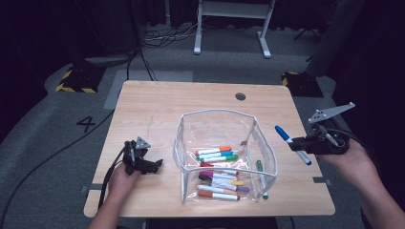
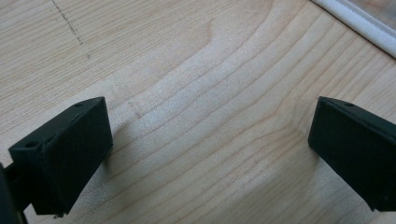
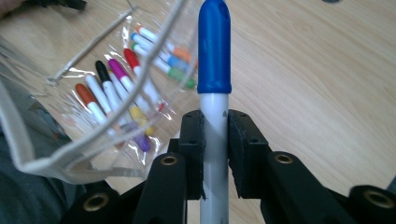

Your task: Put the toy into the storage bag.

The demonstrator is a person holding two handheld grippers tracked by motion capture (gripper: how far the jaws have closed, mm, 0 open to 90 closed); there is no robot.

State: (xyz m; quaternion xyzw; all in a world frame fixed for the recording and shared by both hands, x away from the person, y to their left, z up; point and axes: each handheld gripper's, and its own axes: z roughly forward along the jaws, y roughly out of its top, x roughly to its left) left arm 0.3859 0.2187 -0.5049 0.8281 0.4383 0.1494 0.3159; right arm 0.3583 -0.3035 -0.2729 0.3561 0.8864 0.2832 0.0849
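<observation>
Only readable writing is a "4" [image 1: 86, 123] on the floor, left of the counter [image 1: 157, 102]. Right tongs [image 3: 215, 135] clamped on 1 blue-capped marker [image 3: 214, 51], held just right of the clear pouch [image 1: 177, 143] — approx 9 markers inside. Left tongs [image 2: 205, 154] apart, w/ nothing between — resting on the counter.

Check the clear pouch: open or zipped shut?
Open. The clear pouch stands on the table with its white-edged mouth spread wide, and the markers inside lie visible through that gap.
</observation>
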